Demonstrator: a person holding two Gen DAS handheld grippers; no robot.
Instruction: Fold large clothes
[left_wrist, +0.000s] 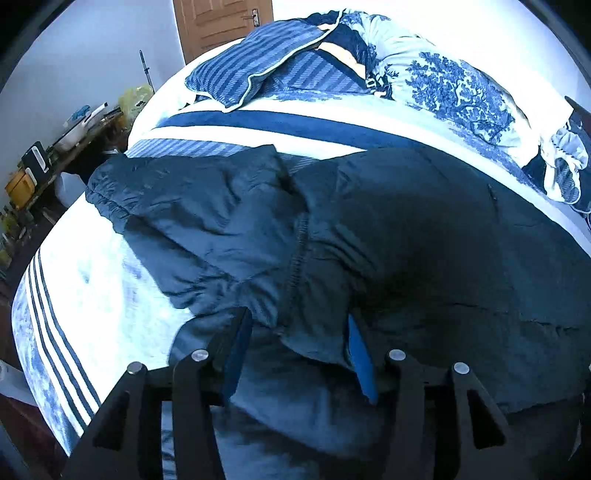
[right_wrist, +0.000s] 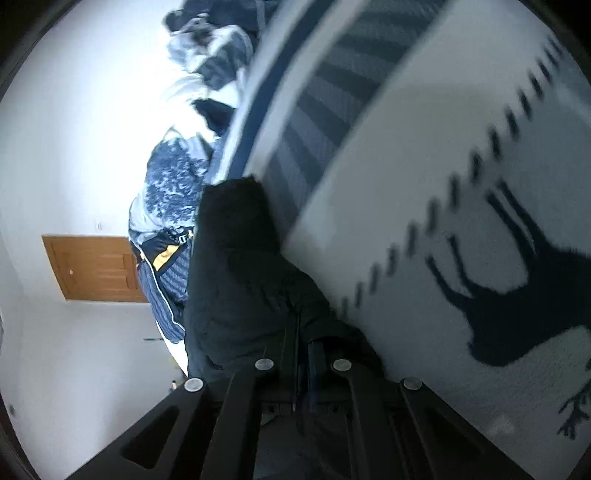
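Crosswise, dark jacket (left_wrist: 332, 229) spans bed (left_wrist: 92, 295).

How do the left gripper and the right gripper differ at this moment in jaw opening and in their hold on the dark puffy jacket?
The left gripper stands with its jaws apart, while the right gripper has its jaws closed together. The dark puffy jacket bulges loosely between the left gripper's blue-padded fingers; the right gripper is pinched on a fold of it. Both work the same jacket on the blue-and-white bedspread.

A home bedroom: made bed (left_wrist: 110, 280), pillow (left_wrist: 255, 70) (wooden door (left_wrist: 218, 22) behind).
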